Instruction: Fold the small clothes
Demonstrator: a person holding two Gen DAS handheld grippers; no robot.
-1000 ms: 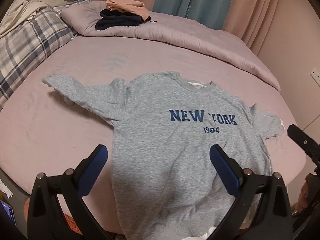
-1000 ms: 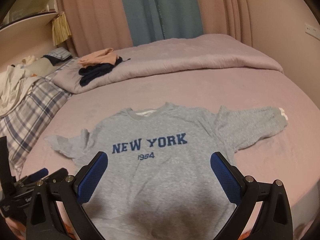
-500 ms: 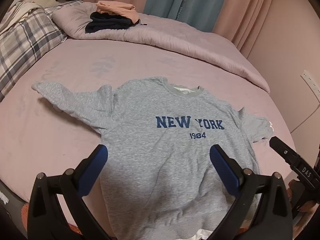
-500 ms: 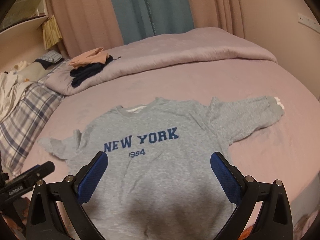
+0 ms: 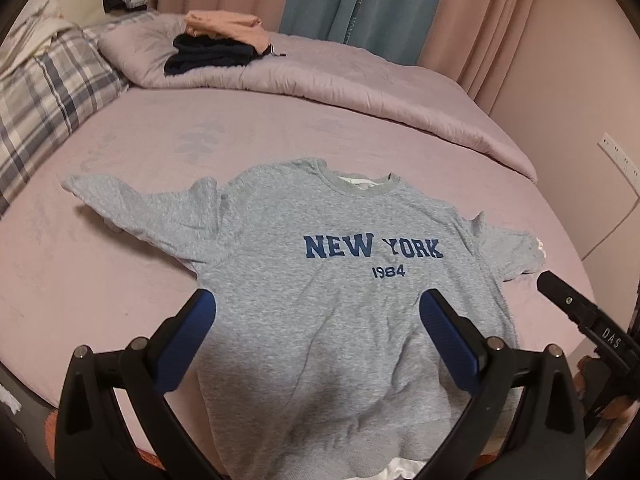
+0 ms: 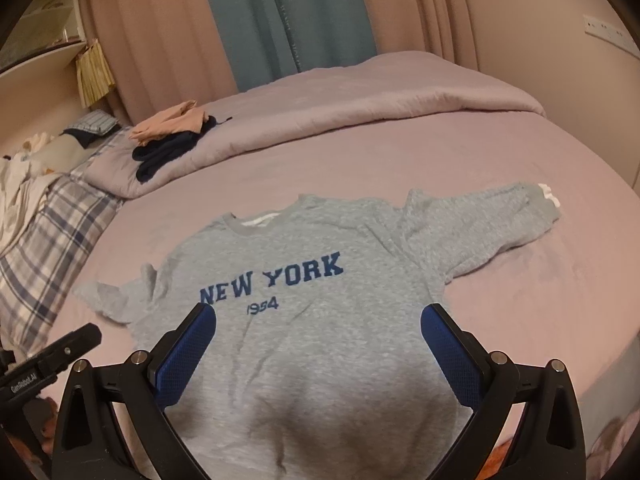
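Note:
A grey sweatshirt with "NEW YORK 1984" in blue lies flat, front up, on the pink bed; it also shows in the right wrist view. Both sleeves stretch out sideways, the collar points away from me, and the hem hangs at the bed's near edge. My left gripper is open and empty, held above the lower chest. My right gripper is open and empty, also above the lower body of the sweatshirt. The right gripper's body shows at the right edge of the left wrist view.
A folded peach and navy stack sits on the rolled lilac duvet at the far side. A plaid pillow lies at the left. Curtains and a wall with a socket stand behind and to the right.
Both grippers have moved slightly over the sweatshirt, so it sits more central and a bit farther up in the views. Both stay open. The sweatshirt has not moved.

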